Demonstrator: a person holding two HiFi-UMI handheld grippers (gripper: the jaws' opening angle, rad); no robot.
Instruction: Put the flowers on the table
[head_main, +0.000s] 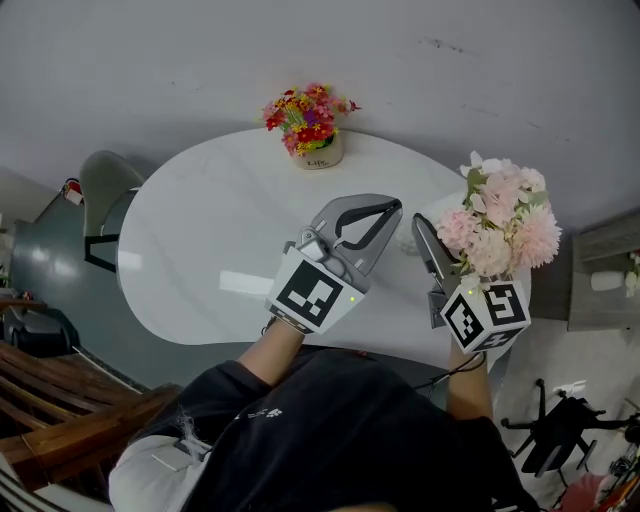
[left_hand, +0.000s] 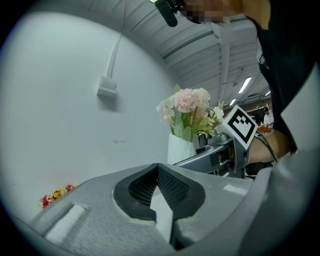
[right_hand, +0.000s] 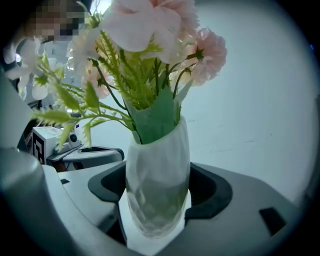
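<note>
White vase (right_hand: 156, 165) full of pink flowers (head_main: 500, 220) and green leaves sits in the right gripper (right_hand: 159, 192), by the right end of the white table (head_main: 220, 230). That claw is spread wide, with both pads pressed on the vase's sides. The left gripper (left_hand: 158, 170) has its jaws closed together with nothing in them. A small pot (head_main: 318, 152) of colourful flowers (head_main: 305, 112) stands at the table's far edge. It has dark writing on it, too small to read.

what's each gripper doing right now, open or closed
left gripper: closed, nothing in it
right gripper: closed on the white vase of pink flowers
</note>
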